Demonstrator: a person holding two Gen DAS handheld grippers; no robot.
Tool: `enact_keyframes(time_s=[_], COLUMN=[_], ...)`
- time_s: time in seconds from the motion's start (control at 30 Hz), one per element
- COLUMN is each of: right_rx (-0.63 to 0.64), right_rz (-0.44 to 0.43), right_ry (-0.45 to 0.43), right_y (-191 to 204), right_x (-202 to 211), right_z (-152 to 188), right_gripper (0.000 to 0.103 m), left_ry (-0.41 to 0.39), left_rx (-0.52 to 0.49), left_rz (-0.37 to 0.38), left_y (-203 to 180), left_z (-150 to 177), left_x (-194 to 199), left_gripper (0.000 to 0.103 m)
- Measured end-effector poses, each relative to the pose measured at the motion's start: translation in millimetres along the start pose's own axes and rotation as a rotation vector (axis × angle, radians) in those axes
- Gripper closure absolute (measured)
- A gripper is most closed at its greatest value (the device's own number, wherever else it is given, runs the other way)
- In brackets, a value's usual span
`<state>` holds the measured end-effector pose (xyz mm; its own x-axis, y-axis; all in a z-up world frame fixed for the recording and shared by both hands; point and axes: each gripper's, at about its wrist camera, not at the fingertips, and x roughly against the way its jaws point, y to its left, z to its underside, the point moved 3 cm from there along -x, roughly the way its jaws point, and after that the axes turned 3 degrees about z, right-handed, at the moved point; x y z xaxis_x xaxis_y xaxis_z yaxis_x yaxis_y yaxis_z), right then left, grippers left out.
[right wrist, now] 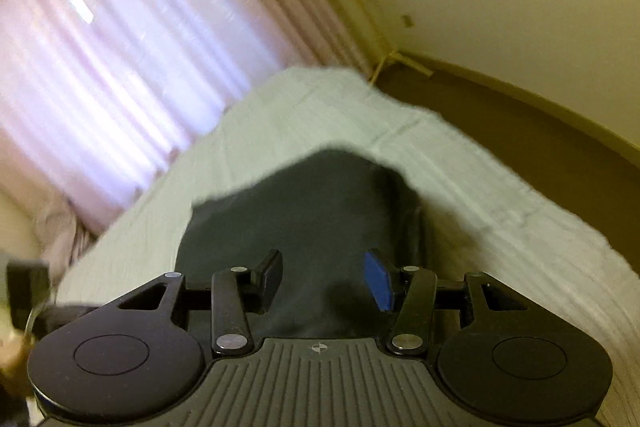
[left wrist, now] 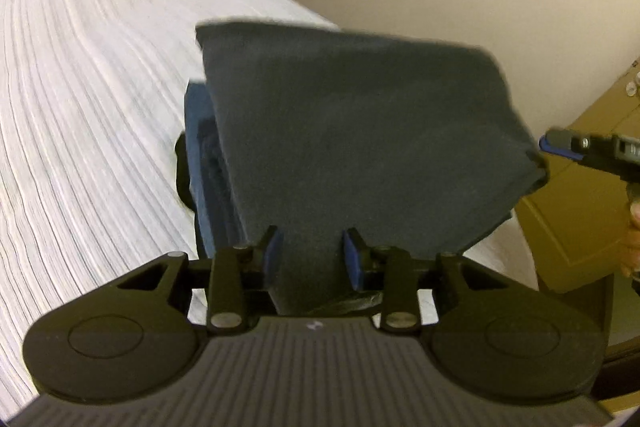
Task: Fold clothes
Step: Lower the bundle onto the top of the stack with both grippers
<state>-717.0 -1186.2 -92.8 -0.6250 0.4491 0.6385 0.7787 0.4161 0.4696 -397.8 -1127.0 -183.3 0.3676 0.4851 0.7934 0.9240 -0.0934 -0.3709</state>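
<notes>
Dark folded garment (left wrist: 360,131) over the bed (left wrist: 100,107) – soft, floppy stuff.
Left gripper (left wrist: 312,251) pinches its edge; right gripper (right wrist: 324,279) gapes – grab the loose corner.

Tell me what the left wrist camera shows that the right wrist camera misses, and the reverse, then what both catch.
Only the left wrist view shows the blue folded clothes stacked under the dark gray garment, the wooden cabinet, the wall switch plates, and the right gripper coming in beside the garment's corner. Only the right wrist view shows the pink curtain lit from behind and the brown floor. Both show the dark gray garment running between that camera's own fingers, lifted over the white ribbed bedspread, with the cream wall behind.
</notes>
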Motion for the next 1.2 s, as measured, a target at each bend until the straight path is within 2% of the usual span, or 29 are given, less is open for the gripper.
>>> enact_keyframes(time_s=[0.07, 0.13, 0.3, 0.33, 0.43, 0.53, 0.6, 0.7, 0.83, 0.93, 0.97, 1.03, 1.13, 1.2], right_rx=[-0.025, -0.066, -0.065, -0.062, -0.048, -0.012, 0.015, 0.059, 0.059, 0.029, -0.005, -0.056, 0.043, 0.055], right_rz=[0.025, 0.053, 0.086, 0.093, 0.096, 0.063, 0.043, 0.017, 0.068, 0.115, 0.090, 0.062, 0.066, 0.073], right_ry=[0.044, 0.083, 0.135, 0.142, 0.129, 0.045, 0.006, -0.016, 0.042, 0.102, 0.115, 0.117, 0.080, 0.019], right_y=[-11.3, -26.6, -38.7, -38.0, -27.0, -16.5, -8.7, -2.4, -15.5, -36.9, -42.2, -49.6, -35.6, -28.4], right_x=[-16.4, -30.5, -36.1, -35.8, -24.5, -17.8, -20.5, -45.8, -101.1, -129.0, -132.6, -130.9, -113.4, -93.0], right_z=[10.9, 18.3, 18.7, 17.5, 6.7, -12.3, -28.6, -52.3, -68.5, -63.9, -61.1, -57.9, -61.5, -64.4], right_gripper=[0.052, 0.057, 0.056, 0.056, 0.056, 0.056, 0.056, 0.056, 0.057, 0.056, 0.056, 0.056, 0.056, 0.056], left_ry=[0.012, 0.015, 0.018, 0.015, -0.038, -0.090, -0.102, -0.095, -0.035, -0.030, -0.030, -0.030, -0.036, -0.059], left_rx=[0.016, 0.011, -0.015, -0.023, -0.051, -0.079, -0.099, -0.117, -0.080, -0.076, -0.073, -0.075, -0.090, -0.096], left_rz=[0.007, 0.010, -0.010, -0.011, 0.009, 0.021, 0.015, -0.018, -0.054, -0.070, -0.075, -0.072, -0.069, -0.067], left_y=[4.6, 4.0, -1.4, -3.3, -10.6, -16.0, -15.0, -5.0, 8.4, 15.4, 17.2, 17.2, 12.7, 6.6], left_z=[2.0, 2.3, 1.7, -0.4, -12.5, -31.8, -49.8, -73.3, -82.6, -80.8, -80.2, -79.6, -79.9, -75.9], left_x=[-6.2, -7.4, -1.2, 2.3, 16.1, 23.1, 16.7, -7.2, -39.0, -53.0, -56.0, -55.5, -47.5, -35.9], left_gripper=[0.074, 0.074, 0.074, 0.077, 0.077, 0.077, 0.077, 0.077, 0.077, 0.077, 0.077, 0.077, 0.077, 0.077])
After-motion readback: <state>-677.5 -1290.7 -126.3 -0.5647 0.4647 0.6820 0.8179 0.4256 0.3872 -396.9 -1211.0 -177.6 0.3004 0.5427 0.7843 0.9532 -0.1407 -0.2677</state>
